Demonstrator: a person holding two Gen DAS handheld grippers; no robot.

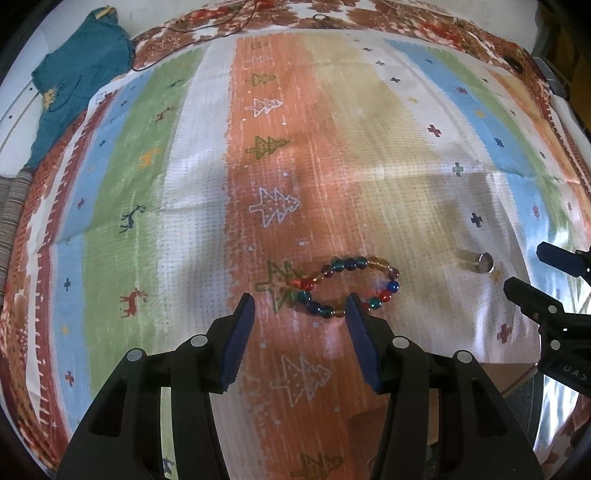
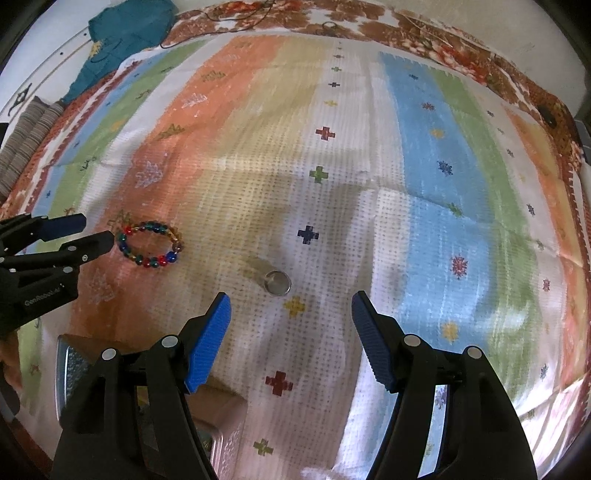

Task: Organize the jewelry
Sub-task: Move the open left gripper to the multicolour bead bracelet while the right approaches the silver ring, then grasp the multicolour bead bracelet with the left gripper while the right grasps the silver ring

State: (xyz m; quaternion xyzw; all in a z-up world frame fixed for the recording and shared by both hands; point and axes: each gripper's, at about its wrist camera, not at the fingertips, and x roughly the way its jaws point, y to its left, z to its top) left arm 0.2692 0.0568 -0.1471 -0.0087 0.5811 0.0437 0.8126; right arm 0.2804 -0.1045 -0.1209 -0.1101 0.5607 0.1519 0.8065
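Left tool (image 1: 300, 308) points steeply down at the bead bracelet (image 1: 345, 286), jaws partly spread with nothing between the pads. In the left wrist view the bracelet lies flat on the striped cloth (image 1: 207, 184) just ahead of the fingertips, offset toward the right finger, whose tip overlaps its near edge; cannot tell if it touches. The loop's long axis runs roughly crosswise to the pointing line, so the jaw gap spans only its left part. My read: shift slightly right before closing, or pinch 1 side of the loop

Right tool (image 2: 291, 306) is spread wider, also empty, aimed at the silver ring (image 2: 277, 282). The ring lies just ahead of the tips, slightly left of the gap's centre, with its opening turned toward the camera

Bracelet and ring are well apart, 1 per tool, left nearer the bracelet, right nearer the ring. Nothing stands between either tool and its target. A box with a shiny lid (image 2: 147, 387) sits at the near edge under the right tool, probably the destination. Teal garment (image 1: 77, 74) and thin cord (image 1: 207, 26) lie far off, no obstruction
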